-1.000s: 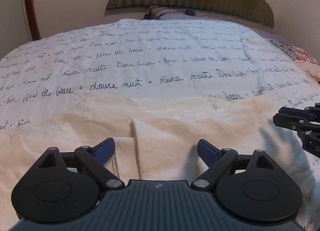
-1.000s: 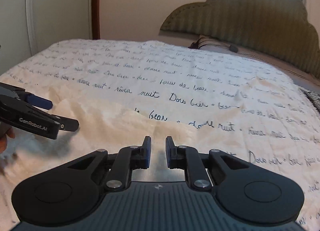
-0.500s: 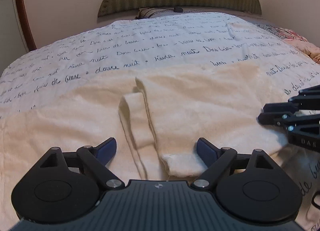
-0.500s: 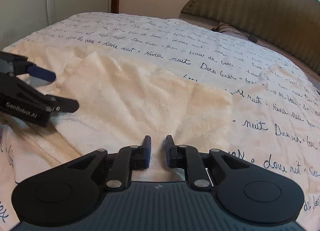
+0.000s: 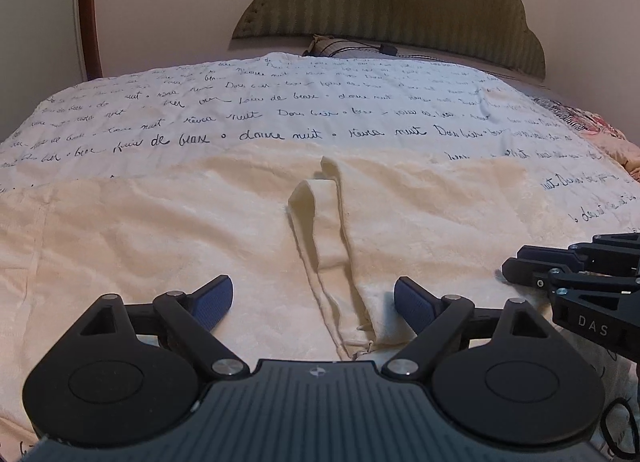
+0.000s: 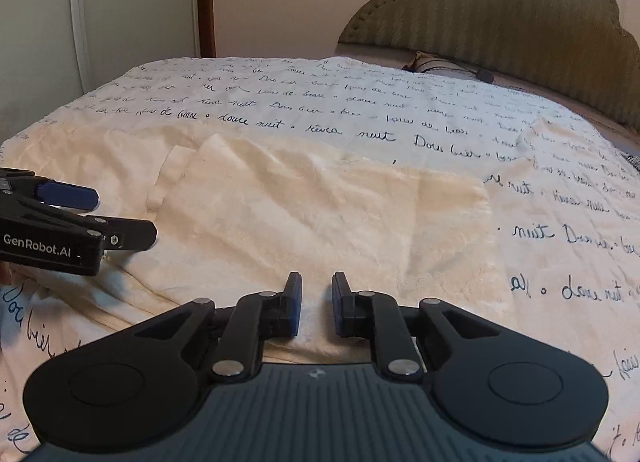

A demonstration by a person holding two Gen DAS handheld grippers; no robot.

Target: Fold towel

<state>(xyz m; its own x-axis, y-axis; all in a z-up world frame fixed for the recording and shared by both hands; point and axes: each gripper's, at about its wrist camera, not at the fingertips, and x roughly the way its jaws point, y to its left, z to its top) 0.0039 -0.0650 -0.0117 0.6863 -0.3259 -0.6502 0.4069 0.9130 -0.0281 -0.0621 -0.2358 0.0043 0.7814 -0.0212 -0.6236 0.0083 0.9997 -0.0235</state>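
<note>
Left wrist view: left gripper [image 5: 313,304] angled down, jaws wide apart, empty, over cream towel [image 5: 160,238] on bed [image 5: 280,110]; right wrist view: right gripper [image 6: 316,304] angled down, jaws nearly closed, nothing visibly pinched, above towel's near edge.

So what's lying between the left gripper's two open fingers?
In the left wrist view, the left gripper stands open over the cream towel; a rumpled fold ridge with its hemmed edge runs between the pads, untouched.

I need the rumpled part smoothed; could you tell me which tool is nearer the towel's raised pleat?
Left. The left tool straddles the pleat; the right tool sits off to its right.
</note>
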